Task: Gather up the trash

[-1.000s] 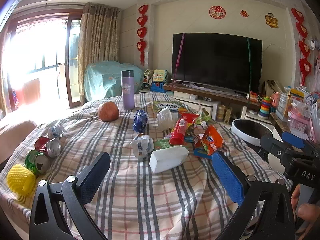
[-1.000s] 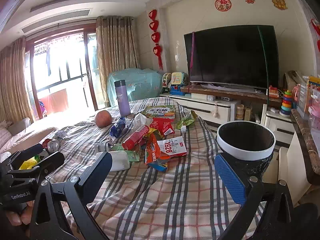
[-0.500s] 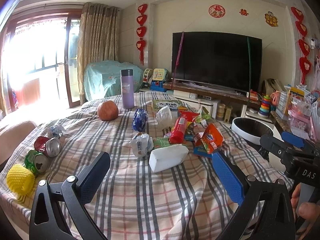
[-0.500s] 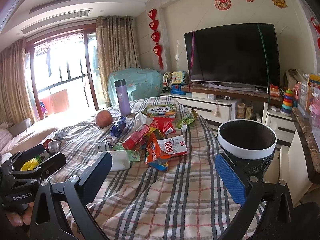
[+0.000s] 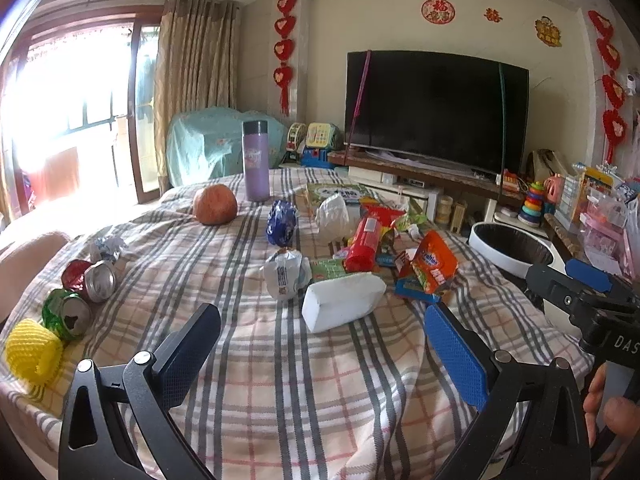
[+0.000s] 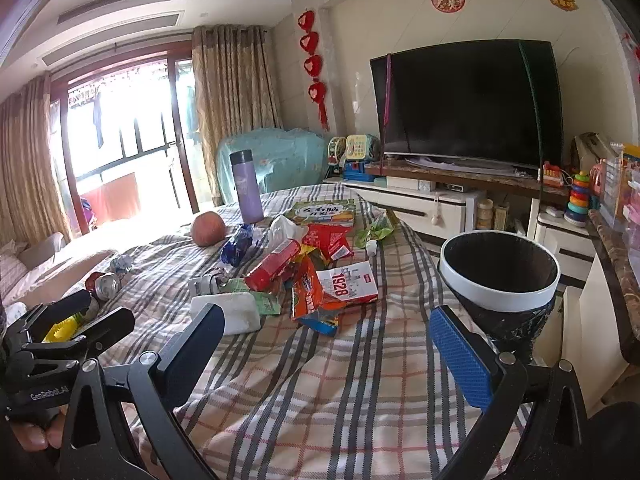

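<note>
Trash lies on a plaid-covered table (image 5: 280, 380): a white packet (image 5: 342, 300), a crumpled white wrapper (image 5: 286, 274), a red tube pack (image 5: 362, 244), an orange snack bag (image 5: 434, 268), a blue wrapper (image 5: 281, 222), crushed cans (image 5: 86, 280) and yellow foam net (image 5: 32, 350) at left. A black-lined bin with white rim (image 6: 500, 276) stands past the table's right edge. My left gripper (image 5: 320, 352) is open and empty, short of the white packet. My right gripper (image 6: 324, 348) is open and empty above the near cloth.
A purple flask (image 5: 256, 160) and a round orange fruit (image 5: 215, 210) stand at the far side, with a green booklet (image 6: 324, 212). A TV on a low cabinet (image 6: 468, 100), toys and shelves lie beyond. A sofa (image 6: 40, 252) is at left.
Both views have hardly shifted; the grippers stay open and nothing on the table has moved.
</note>
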{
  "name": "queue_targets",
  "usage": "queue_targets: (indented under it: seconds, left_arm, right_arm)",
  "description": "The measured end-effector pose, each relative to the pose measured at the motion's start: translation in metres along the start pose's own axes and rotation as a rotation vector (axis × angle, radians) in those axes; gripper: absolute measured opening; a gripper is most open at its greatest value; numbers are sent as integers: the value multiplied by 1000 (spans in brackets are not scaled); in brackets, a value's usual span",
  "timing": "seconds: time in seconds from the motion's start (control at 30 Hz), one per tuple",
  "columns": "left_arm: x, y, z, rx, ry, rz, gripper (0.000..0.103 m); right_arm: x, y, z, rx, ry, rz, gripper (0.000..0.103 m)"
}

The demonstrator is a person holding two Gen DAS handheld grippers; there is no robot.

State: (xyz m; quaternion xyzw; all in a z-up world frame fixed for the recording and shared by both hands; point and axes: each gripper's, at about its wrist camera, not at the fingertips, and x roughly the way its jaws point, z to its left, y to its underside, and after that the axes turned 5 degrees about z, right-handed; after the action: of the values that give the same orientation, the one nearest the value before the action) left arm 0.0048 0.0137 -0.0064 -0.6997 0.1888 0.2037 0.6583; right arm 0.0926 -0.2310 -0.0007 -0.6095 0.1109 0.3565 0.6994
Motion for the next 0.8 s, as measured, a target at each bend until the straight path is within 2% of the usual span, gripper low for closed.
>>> queue_targets:
  seconds: [0.33, 0.8]
  left_arm:
    - [25, -6, 7, 8, 4, 61, 102]
    - [83, -25, 24, 67, 42, 158, 102]
  right_arm:
    - [17, 2, -3, 15, -27, 54, 103]
    - [55, 0, -9, 21, -94, 154, 102]
